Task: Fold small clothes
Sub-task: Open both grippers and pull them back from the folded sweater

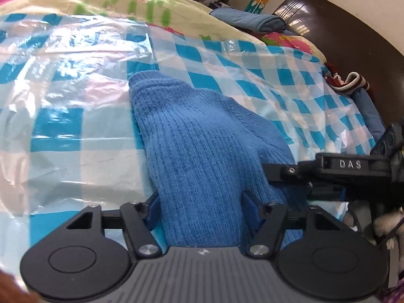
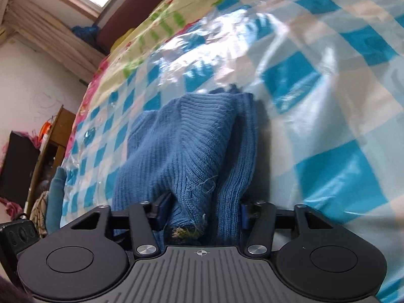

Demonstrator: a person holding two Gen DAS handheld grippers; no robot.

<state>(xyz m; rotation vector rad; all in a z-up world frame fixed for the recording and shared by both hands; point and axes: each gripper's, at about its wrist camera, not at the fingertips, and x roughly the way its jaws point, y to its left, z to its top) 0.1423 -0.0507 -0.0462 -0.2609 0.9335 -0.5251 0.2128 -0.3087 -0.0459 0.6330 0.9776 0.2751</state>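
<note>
1. The blue knit garment (image 1: 202,151) lies bunched on the checkered plastic sheet (image 1: 75,101) covering the bed.
2. The left tongs (image 1: 200,209) are closed on its near edge.
3. The right tongs (image 2: 202,213) pinch its gathered folds (image 2: 192,151).

Two black and grey tongs

The left tongs (image 1: 200,210) have two round black discs at the bottom of the frame, a grey ridged plate between them, silver screws and blue pads. The right tongs (image 2: 202,213) look the same, with a small cross mark on the plate.
</note>
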